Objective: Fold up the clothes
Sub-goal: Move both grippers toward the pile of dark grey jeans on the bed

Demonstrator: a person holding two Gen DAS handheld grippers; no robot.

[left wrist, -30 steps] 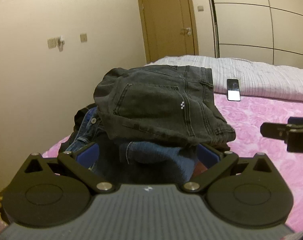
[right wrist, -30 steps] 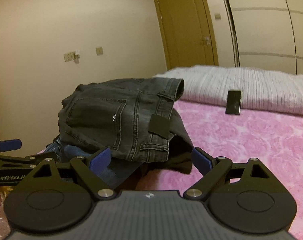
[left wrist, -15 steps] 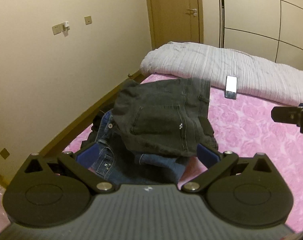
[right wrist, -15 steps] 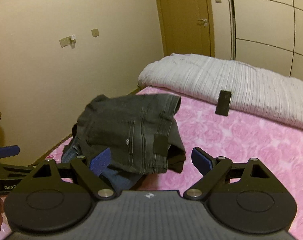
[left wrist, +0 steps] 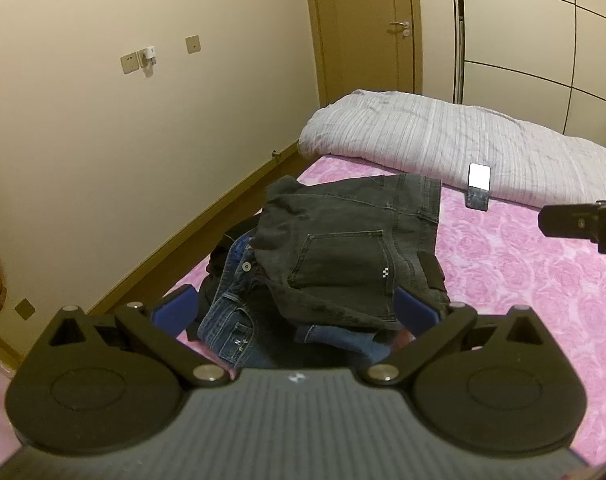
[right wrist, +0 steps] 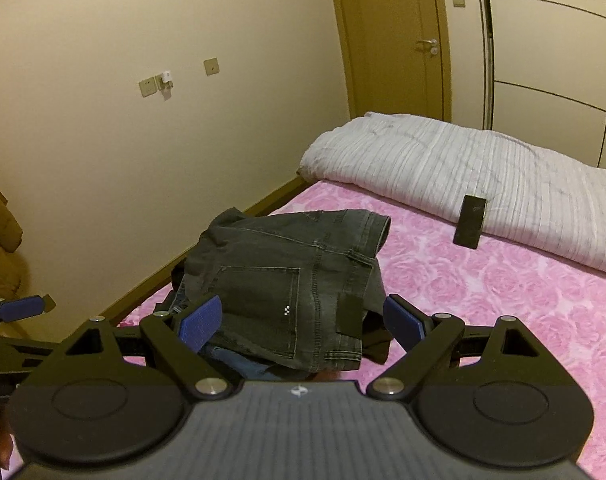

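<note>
both grippers, left gripper (left wrist: pixel 295 308) and right gripper (right wrist: pixel 301 320), are rising away wide open and empty. folded black jeans (left wrist: pixel 351 252) are lying atop blue jeans (left wrist: pixel 235 320) on the pink bed (left wrist: pixel 543 300); this fold is probably finished.

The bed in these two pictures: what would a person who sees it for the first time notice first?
First comes the pile of folded jeans, dark grey jeans lying on top of blue jeans, near the wall-side edge of the pink bedspread. Next, a phone leans against the white quilt at the far end. Both grippers are open.
</note>
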